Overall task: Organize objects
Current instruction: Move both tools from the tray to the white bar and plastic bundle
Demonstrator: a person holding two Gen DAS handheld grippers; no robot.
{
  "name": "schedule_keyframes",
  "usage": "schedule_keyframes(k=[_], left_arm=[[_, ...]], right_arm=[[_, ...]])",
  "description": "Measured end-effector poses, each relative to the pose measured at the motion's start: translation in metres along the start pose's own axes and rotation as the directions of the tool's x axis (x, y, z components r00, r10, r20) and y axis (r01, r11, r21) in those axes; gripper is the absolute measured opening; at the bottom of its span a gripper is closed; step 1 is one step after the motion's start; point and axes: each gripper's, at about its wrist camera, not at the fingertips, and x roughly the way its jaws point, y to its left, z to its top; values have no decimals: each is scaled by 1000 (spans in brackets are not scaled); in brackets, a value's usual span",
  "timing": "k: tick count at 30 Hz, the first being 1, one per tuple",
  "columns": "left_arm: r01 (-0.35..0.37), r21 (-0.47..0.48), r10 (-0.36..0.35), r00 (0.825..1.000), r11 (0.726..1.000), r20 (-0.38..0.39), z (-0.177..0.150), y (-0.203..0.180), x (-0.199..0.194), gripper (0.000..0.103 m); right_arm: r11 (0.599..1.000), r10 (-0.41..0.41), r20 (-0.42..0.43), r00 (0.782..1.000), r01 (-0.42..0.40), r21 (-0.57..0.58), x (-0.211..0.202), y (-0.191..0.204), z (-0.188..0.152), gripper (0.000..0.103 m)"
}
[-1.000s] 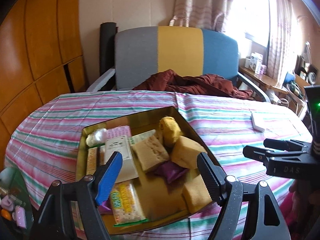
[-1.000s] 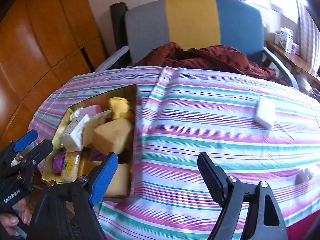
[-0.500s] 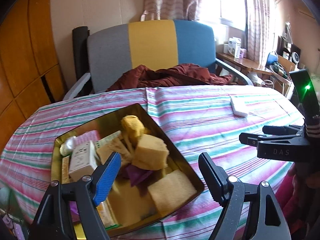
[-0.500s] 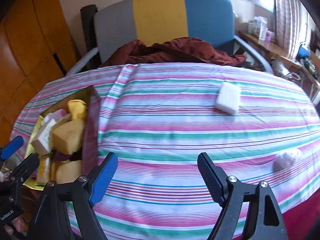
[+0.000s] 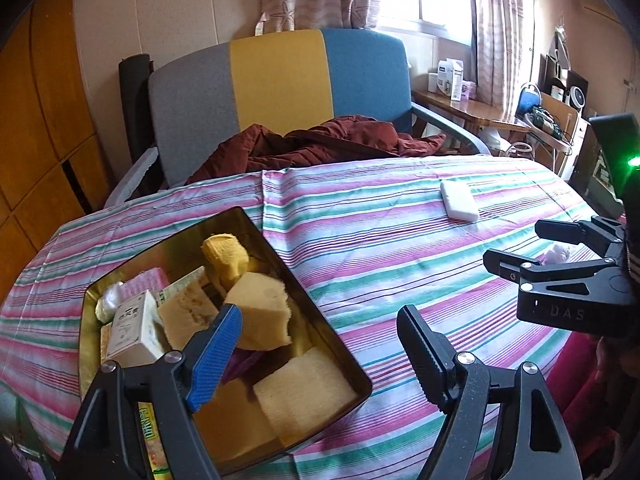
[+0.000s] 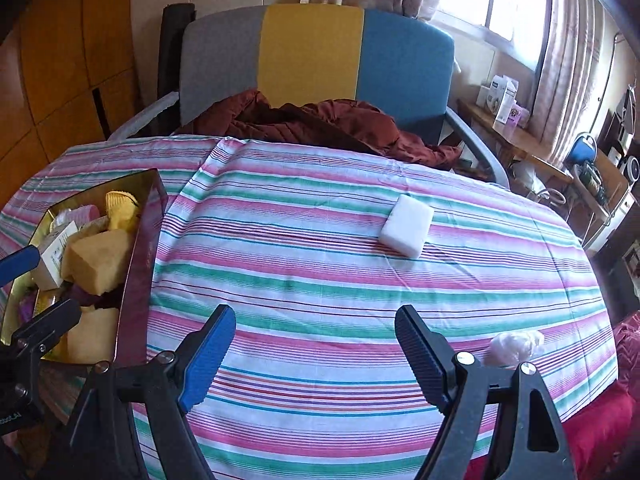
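Lying flat on the striped bench [image 6: 320,280], white block [image 6: 407,225] with long axis running from near right to far left, well apart from the gold tin [image 5: 312,312] full of sponges at the left edge. Both held spread and empty: left gripper [image 5: 320,356], right gripper [image 6: 316,356]. Compared with a second ago, more to the right, block now larger in view.
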Motion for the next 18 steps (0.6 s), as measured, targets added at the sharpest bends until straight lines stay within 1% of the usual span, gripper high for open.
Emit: schedule_keyframes(k=[6,14,15,17,18], left_arm=[[17,15,-17,1000,1000,-13,11,-13,12,81],[48,33,-47,998,998,-39,28,-31,33,81],[54,37,-52,998,998,-43,31,-34,36,81],[63,50,-61,997,997,-47,37,-44,44,81],[70,56,-68,997,996,-49,40,-48,47,81]], right_arm=[[999,-33,-12,999,34,7,4,-17,-2,83],[995,-93,-67,993,96,34,15,-58,-9,83],[995,-86,-80,993,91,52,17,-66,-9,83],[989,-13,-109,994,29,146,20,-89,-8,83],[981,7,-114,993,15,193,21,-102,-8,83]])
